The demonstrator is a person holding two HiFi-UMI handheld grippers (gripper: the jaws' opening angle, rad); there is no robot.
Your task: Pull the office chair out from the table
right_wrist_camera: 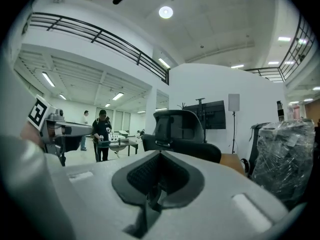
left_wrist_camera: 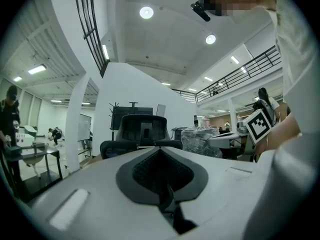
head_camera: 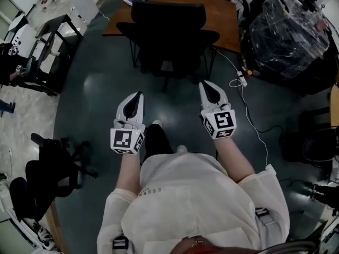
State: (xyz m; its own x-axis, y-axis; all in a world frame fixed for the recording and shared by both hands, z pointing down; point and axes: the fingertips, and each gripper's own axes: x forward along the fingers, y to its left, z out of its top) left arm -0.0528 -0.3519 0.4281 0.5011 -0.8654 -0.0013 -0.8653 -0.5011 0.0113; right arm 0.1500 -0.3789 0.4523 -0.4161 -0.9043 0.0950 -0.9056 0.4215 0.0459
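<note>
A black office chair (head_camera: 167, 30) stands with its back toward me, pushed up to the brown wooden table (head_camera: 225, 17) at the top of the head view. My left gripper (head_camera: 139, 95) and right gripper (head_camera: 205, 84) are held side by side above the dark floor, pointing at the chair and a short way from it. Both are shut with nothing between the jaws. The left gripper view has the chair (left_wrist_camera: 142, 131) straight ahead beyond the closed left gripper (left_wrist_camera: 161, 151). In the right gripper view the chair (right_wrist_camera: 180, 129) rises just past the closed right gripper (right_wrist_camera: 161, 156).
A plastic-wrapped load (head_camera: 288, 33) stands right of the table. A white cable with a power strip (head_camera: 241, 78) runs over the floor by the chair's right side. A black table (head_camera: 47, 52) is at the left, another black chair (head_camera: 47, 168) at the lower left. A person (right_wrist_camera: 102, 134) stands far off.
</note>
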